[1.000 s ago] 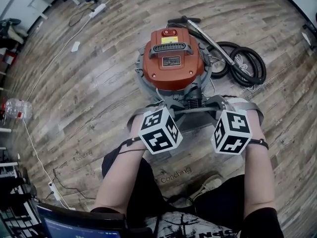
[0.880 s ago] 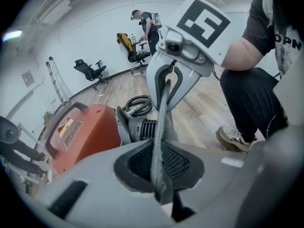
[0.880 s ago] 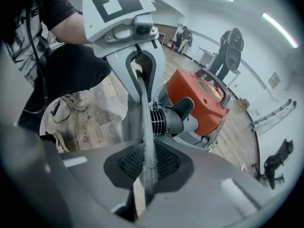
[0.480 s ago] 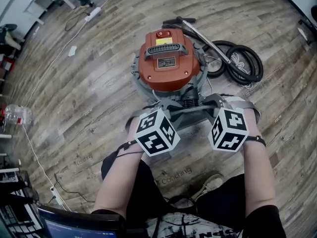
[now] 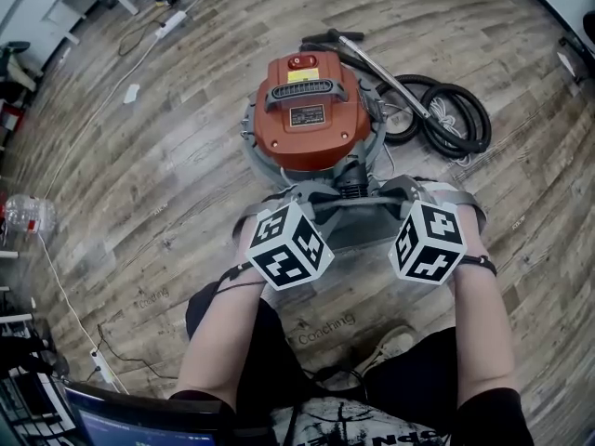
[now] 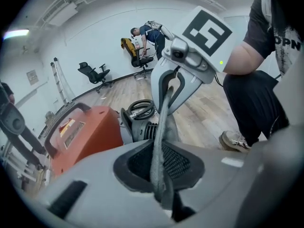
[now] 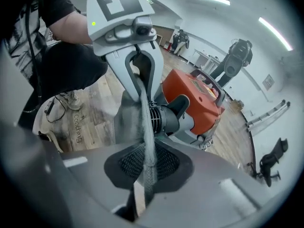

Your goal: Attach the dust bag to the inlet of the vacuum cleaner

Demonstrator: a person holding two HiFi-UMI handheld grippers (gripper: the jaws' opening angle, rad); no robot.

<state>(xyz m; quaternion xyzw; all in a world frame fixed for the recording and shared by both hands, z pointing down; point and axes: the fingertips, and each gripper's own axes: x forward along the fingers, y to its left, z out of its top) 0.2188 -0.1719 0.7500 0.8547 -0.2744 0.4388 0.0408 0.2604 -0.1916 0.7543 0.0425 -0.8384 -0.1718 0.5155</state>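
My jaws are clamped on cloth on both sides. The left gripper (image 6: 159, 172) pinches a thin fold of the dust bag (image 5: 358, 229) between its black meshed pads. The right gripper (image 7: 145, 175) has just been closing its jaws, and the same felt-like grey fabric is caught between its pads.

The bag's edge is pulled into a taut band between my two grippers, and the rest of the bag hangs below it in a soft, limp sheet towards me. That band sits right at the near end of the inlet (image 7: 164, 120), a short black cylinder with fine ribs round its collar. I cannot tell whether the fabric has gone over the rim.

The inlet juts towards me from the vacuum cleaner (image 5: 307, 124). The vacuum cleaner has a glossy orange-red domed top with rounded corners and a black slotted handle (image 5: 311, 89) across it. This top sits on a round silvery drum (image 5: 253, 151).

To the far right of the machine a black corrugated hose (image 5: 451, 119) lies in loose coils, and a straight shiny metal wand (image 5: 390, 72) lies across them. Everything stands on a floor (image 5: 167, 156) of grey-brown planks with a wood grain.

Well to the left a clear plastic bottle (image 5: 28, 214) lies on its side. A pale shoe (image 5: 395, 344) shows near my knees, and the corner of a laptop (image 5: 139, 426) at the near left.
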